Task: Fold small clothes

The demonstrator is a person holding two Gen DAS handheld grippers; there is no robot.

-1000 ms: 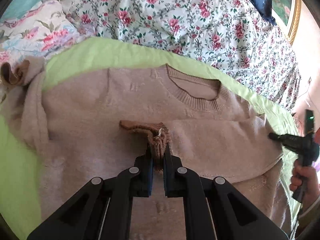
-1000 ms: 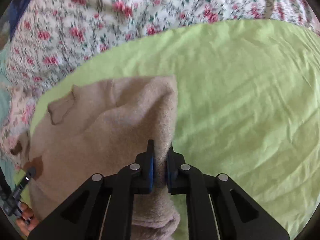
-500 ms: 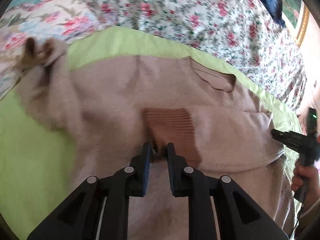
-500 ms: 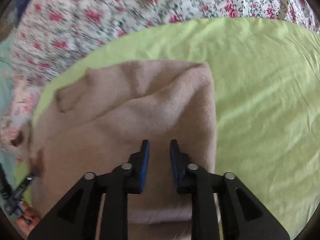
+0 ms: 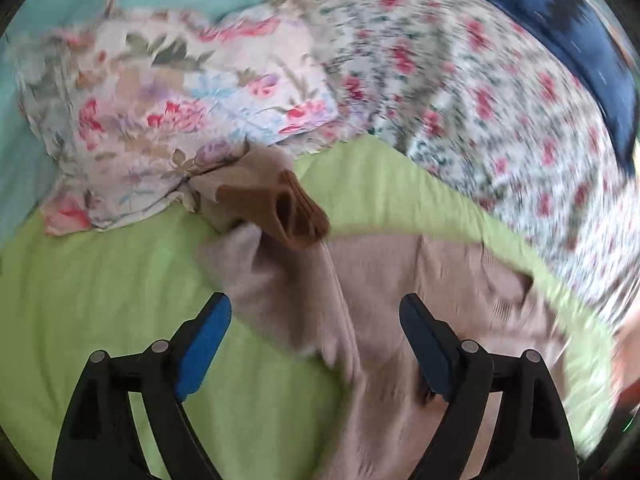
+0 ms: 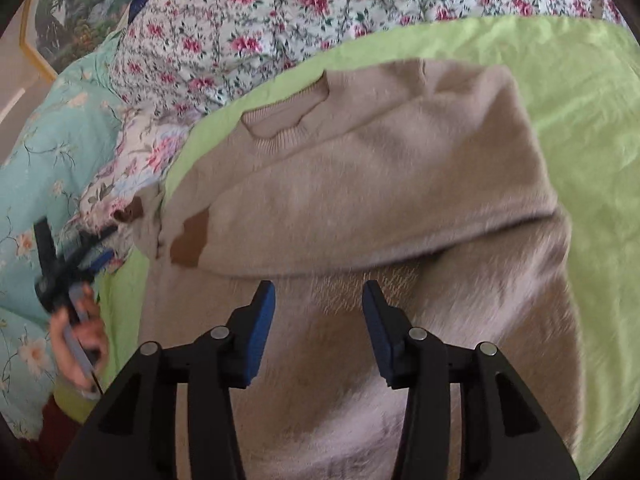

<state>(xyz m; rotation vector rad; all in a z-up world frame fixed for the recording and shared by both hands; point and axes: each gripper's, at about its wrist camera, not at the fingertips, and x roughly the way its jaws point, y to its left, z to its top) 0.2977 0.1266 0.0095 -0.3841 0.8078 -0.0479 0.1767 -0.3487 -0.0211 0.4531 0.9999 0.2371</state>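
A small beige knit sweater lies on a green sheet, neck toward the floral bedding. One sleeve is folded across the chest, its brown cuff lying flat. The other sleeve stretches left, its brown cuff against a floral pillow. My left gripper is open and empty above the sweater's left side; it also shows in the right wrist view. My right gripper is open and empty above the lower body.
Rose-print bedding runs along the far edge. A turquoise floral cover lies at the left. A dark blue pillow and a framed picture sit beyond. The left wrist view is motion-blurred.
Both grippers have let go of the sweater and opened wide. The left gripper dropped the brown cuff on the chest and swung left toward the other sleeve. The right gripper drew back.
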